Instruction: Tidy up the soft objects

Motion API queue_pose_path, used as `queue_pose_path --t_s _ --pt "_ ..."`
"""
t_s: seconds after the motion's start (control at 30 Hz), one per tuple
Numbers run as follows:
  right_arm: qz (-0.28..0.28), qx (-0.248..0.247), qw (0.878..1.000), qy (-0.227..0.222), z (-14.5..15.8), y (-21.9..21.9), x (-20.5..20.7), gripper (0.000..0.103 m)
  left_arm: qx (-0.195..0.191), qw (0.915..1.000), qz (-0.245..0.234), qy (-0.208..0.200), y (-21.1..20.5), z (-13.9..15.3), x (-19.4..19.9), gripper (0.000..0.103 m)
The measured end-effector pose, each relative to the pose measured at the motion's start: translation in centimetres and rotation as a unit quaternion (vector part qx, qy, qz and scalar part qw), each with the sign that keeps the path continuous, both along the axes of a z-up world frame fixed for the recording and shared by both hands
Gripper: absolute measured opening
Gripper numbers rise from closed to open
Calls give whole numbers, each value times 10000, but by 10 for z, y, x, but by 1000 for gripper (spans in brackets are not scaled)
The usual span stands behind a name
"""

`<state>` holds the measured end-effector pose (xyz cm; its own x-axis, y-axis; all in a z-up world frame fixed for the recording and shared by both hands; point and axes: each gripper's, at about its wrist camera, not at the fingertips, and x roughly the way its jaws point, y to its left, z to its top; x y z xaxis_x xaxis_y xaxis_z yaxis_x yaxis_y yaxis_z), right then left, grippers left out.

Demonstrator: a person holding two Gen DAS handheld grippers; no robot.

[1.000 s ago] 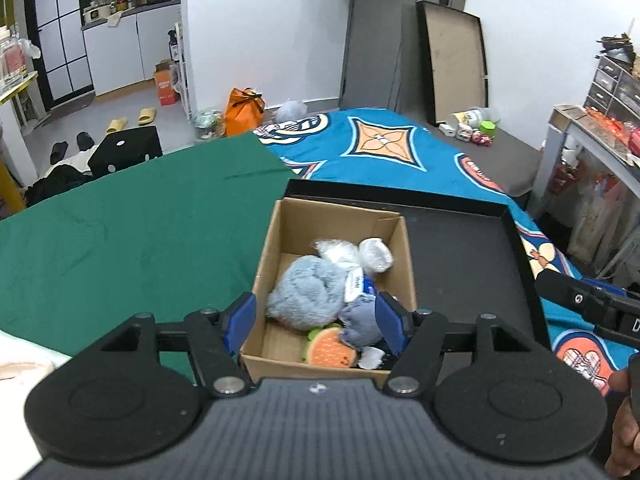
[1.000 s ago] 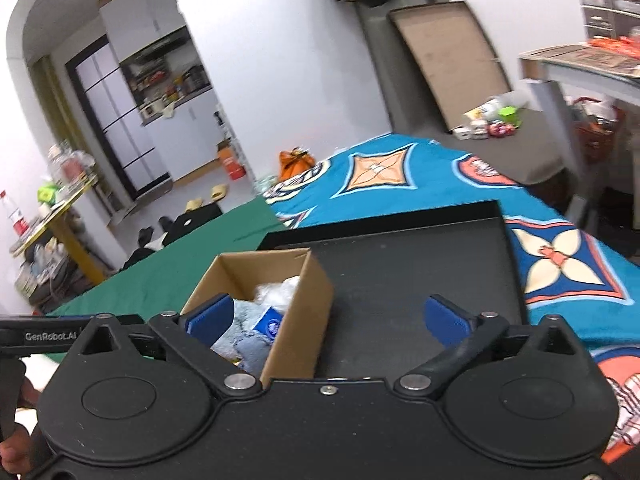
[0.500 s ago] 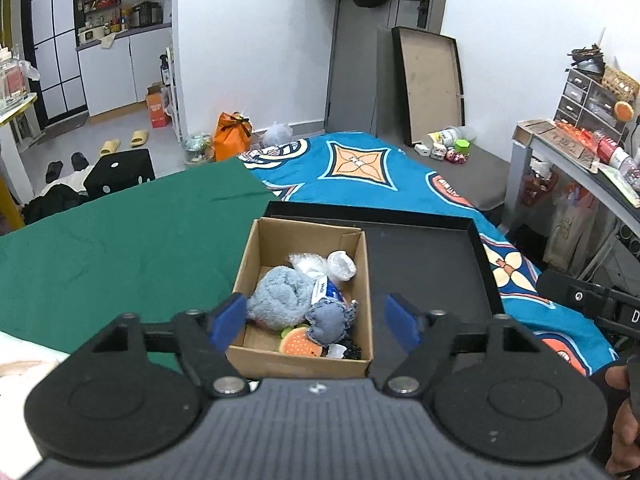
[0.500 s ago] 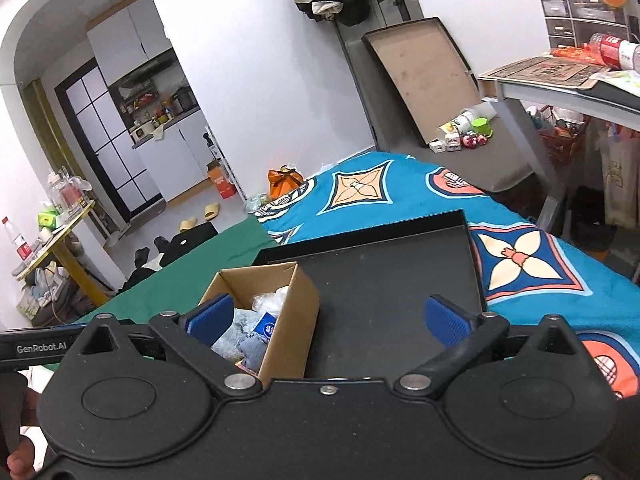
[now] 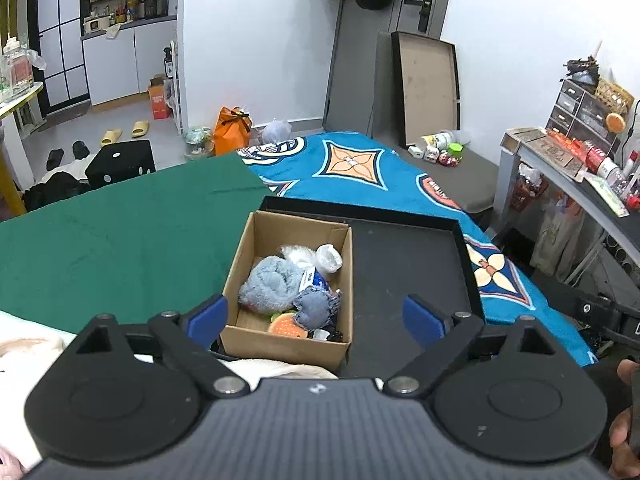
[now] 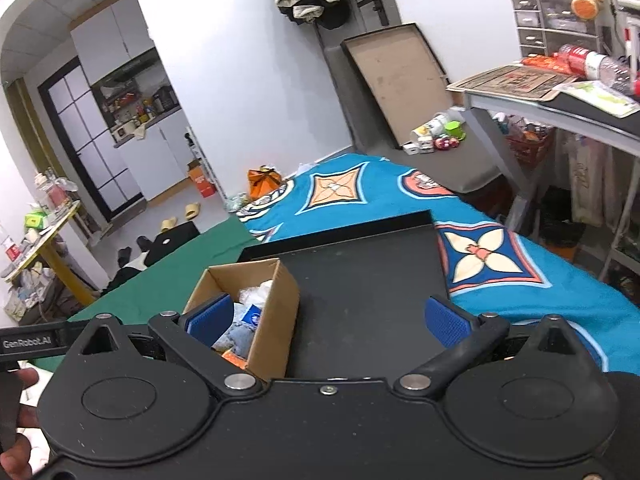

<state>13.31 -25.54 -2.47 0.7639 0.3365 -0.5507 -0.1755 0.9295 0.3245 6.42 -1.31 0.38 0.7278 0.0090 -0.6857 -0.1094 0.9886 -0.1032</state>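
Observation:
A cardboard box (image 5: 244,256) stands in the left part of a black tray (image 5: 404,264). Inside lie a fluffy grey-blue plush (image 5: 272,284), a darker grey plush (image 5: 316,308), an orange slice-shaped toy (image 5: 286,326), a white crinkly bag (image 5: 298,254) and a blue-and-white packet (image 5: 316,280). My left gripper (image 5: 316,318) hovers above the box's near edge, its jaws opening with nothing between them. My right gripper (image 6: 328,320) stands open and empty, above the tray (image 6: 360,280) beside the box (image 6: 276,312).
The tray lies where a green cloth (image 5: 112,240) meets a blue patterned blanket (image 5: 360,164). White fabric (image 5: 28,344) lies at the near left. A desk with clutter (image 5: 568,168) stands to the right. A board (image 5: 428,88) leans on the far wall.
Both grippers have pulled back and risen, so the box looks smaller and farther. The left jaws have widened step by step. The right jaws stayed open.

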Motion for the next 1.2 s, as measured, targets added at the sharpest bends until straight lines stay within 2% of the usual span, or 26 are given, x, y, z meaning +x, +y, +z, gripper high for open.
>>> queue_pose_path --t_s 0.17,0.43,0.63,0.77,1.2 --pt "-225 -163 9996 54 6 -3 -9 103 26 10000 -34 -46 -2 6 -6 98" --pt "-278 -211 9993 95 12 -6 -23 103 41 9999 -81 -101 -3 10 -18 99" --pt "-343 -437 9985 -1 21 -4 -36 103 -37 9999 -58 -93 -2 14 -27 100" --pt "-337 -388 9987 63 22 -7 -43 103 86 9998 -111 -105 -6 18 -33 100" --pt "-285 -449 9985 102 27 -12 -54 103 146 9996 -166 -167 -12 27 -47 100"
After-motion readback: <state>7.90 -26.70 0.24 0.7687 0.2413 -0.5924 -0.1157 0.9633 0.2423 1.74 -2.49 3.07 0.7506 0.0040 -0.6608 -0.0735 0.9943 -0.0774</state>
